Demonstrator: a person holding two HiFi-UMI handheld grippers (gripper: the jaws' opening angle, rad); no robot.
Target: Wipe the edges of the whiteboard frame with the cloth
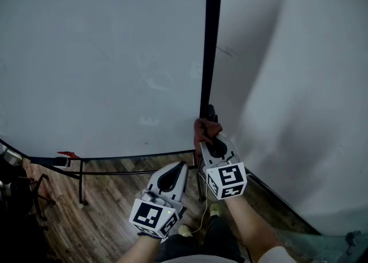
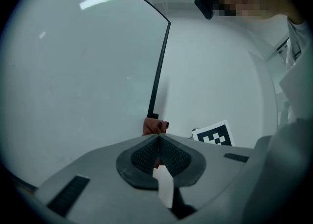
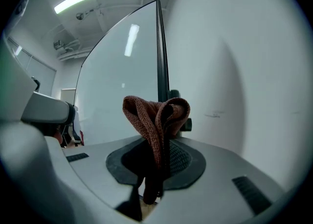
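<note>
The right gripper (image 1: 213, 142) clamps a rust-brown knitted cloth (image 3: 156, 115), bunched against the lower end of the whiteboard's black vertical frame edge (image 1: 210, 38). The left gripper (image 1: 179, 167), jaws together and empty, sits lower, left of that edge.

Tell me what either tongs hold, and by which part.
The right tongs pinch the brown cloth by its bunched folds; the left tongs are shut, empty.

Cloth (image 3: 155, 120): rough knitted fabric
Board (image 1: 103, 55): smooth, glossy surface
Frame (image 1: 212, 32): smooth, matt finish
Floor (image 1: 109, 216): wood planks, low sheen
</note>
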